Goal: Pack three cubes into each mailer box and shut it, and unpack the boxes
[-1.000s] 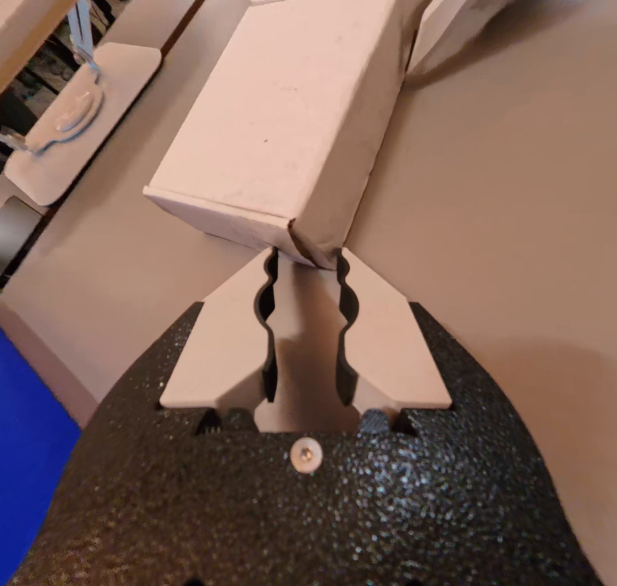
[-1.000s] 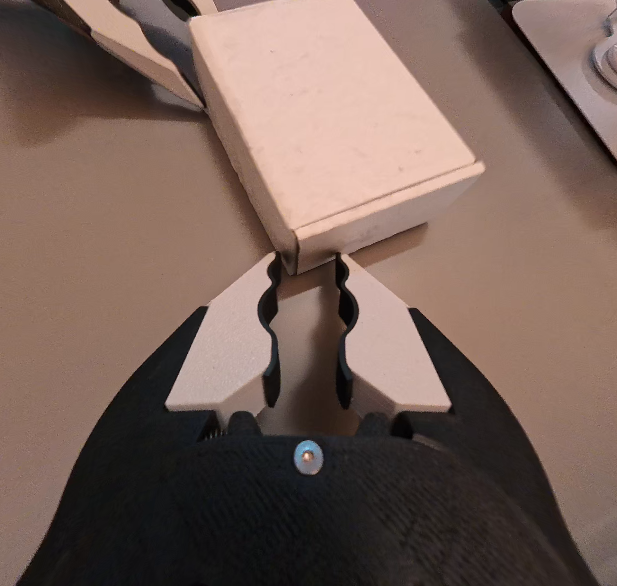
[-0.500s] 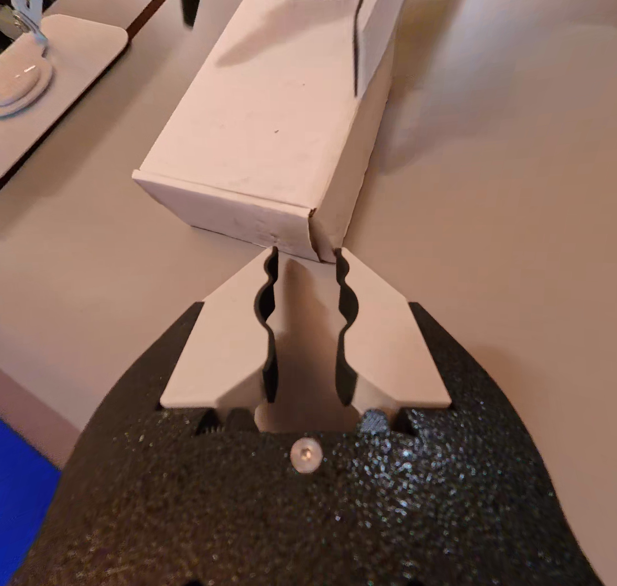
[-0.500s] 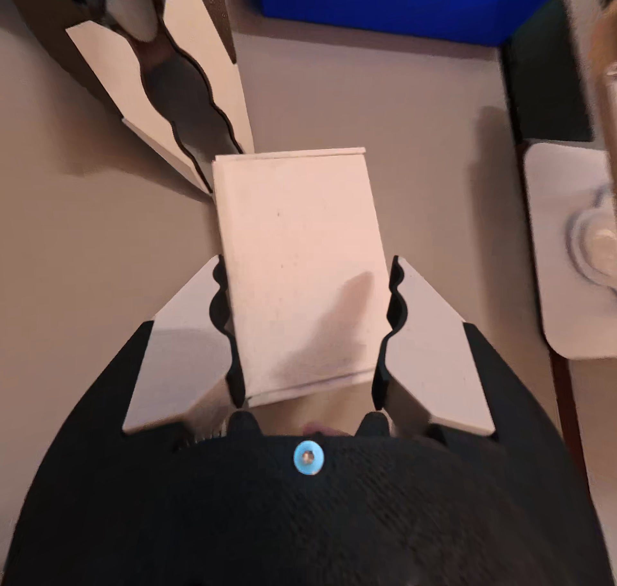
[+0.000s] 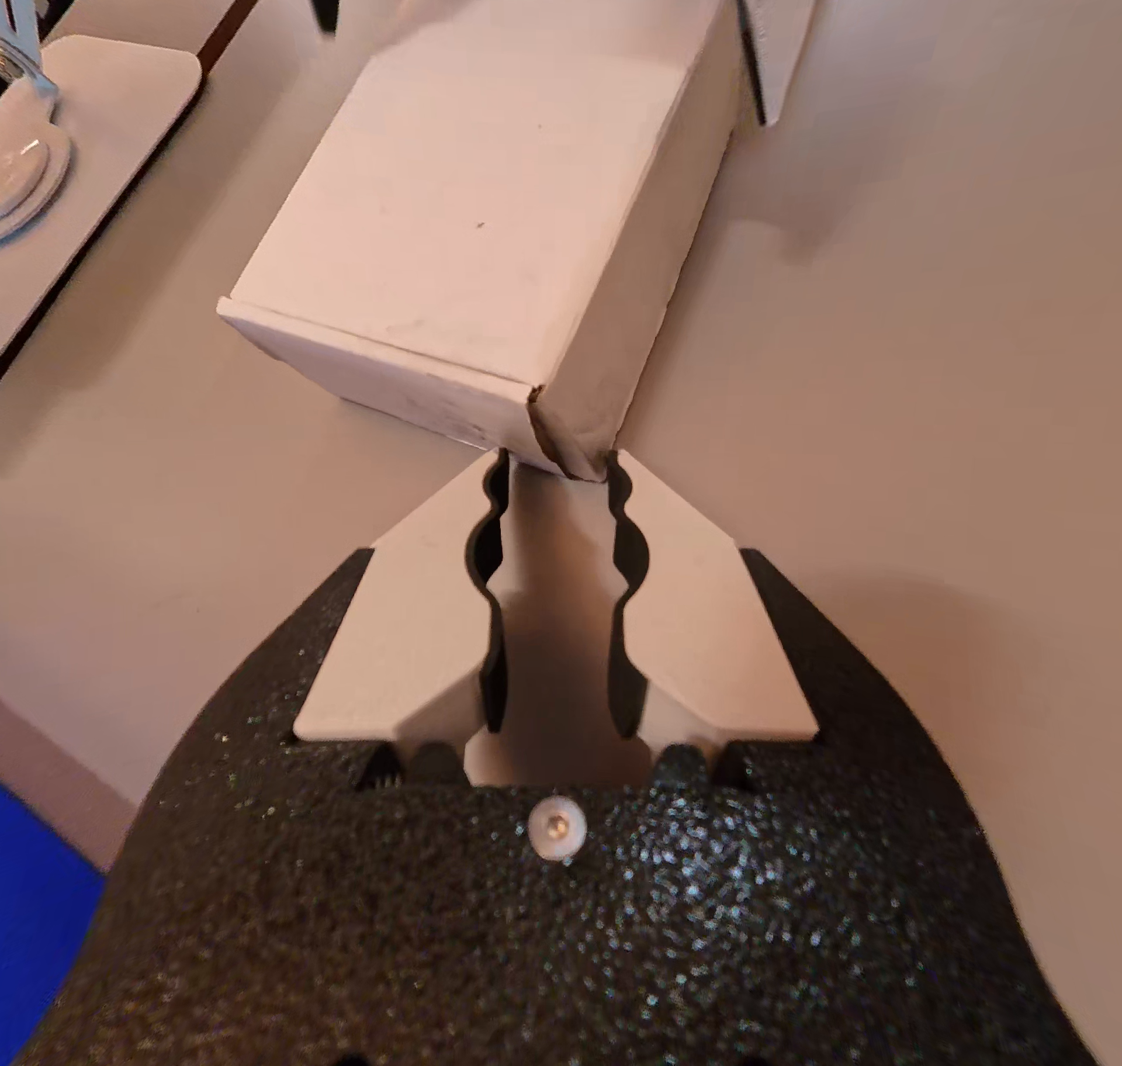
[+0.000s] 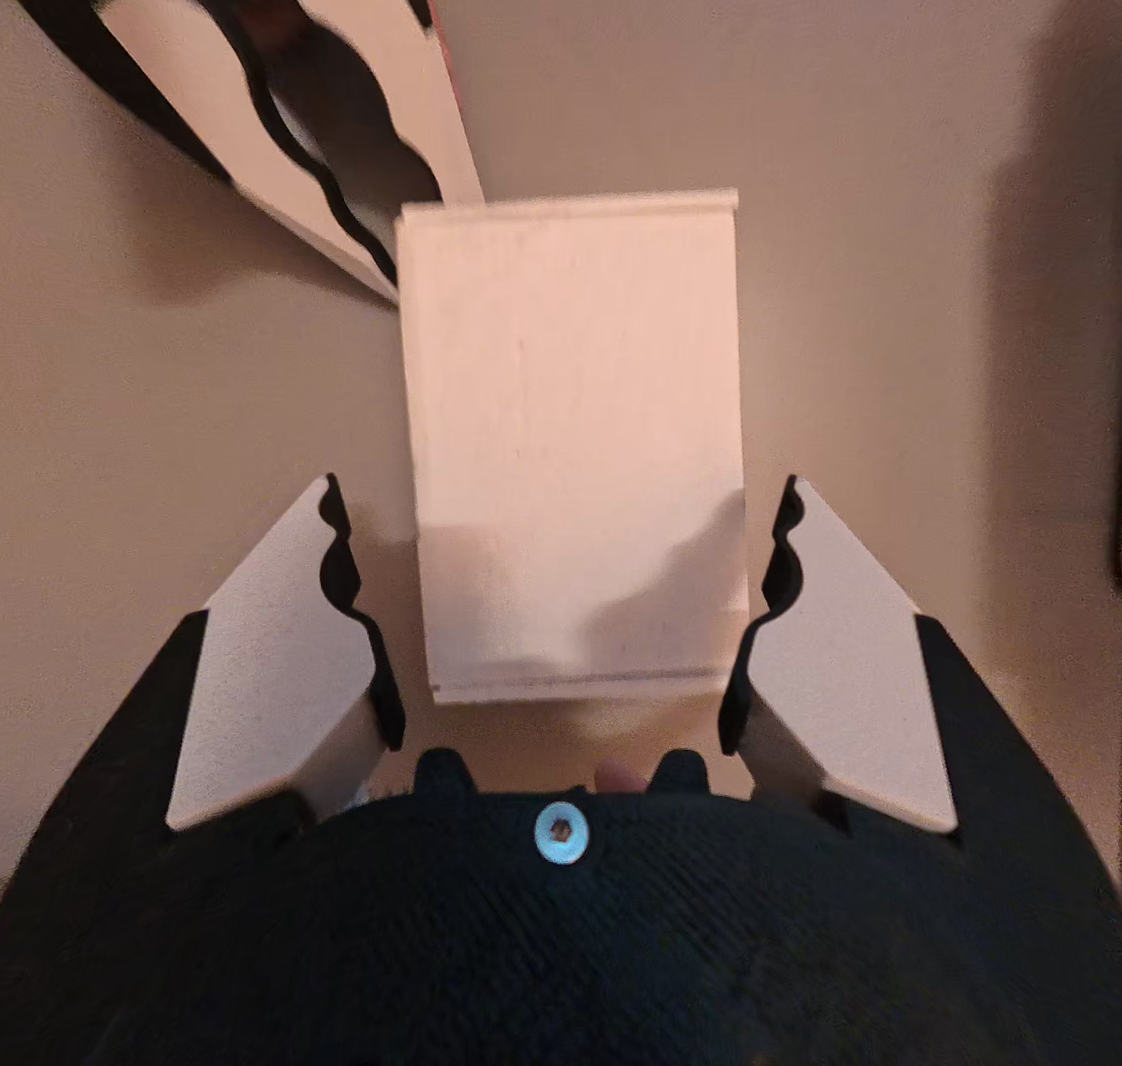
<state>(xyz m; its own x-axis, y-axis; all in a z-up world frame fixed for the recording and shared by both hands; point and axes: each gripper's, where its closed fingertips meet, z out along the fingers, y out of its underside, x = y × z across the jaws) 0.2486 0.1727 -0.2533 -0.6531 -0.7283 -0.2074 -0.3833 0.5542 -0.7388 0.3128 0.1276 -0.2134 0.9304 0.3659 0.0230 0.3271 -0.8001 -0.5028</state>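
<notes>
Box (image 6: 571,442) corner between left fingers (image 5: 662,527), right fingers (image 6: 267,624) astride.

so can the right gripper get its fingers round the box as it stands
Probably yes. The right gripper is open, its fingers straddling the near end of the shut box with a gap on each side. The left gripper sits at the far left corner, clear of that end.

Setting appears to be an office or lab workspace. Evidence: a plain beige table (image 5: 911,369); left of it, across a dark gap, a second pale surface (image 5: 109,102) bearing a clear-based stand (image 5: 24,120); blue flooring (image 5: 42,891) below the table's near edge.
</notes>
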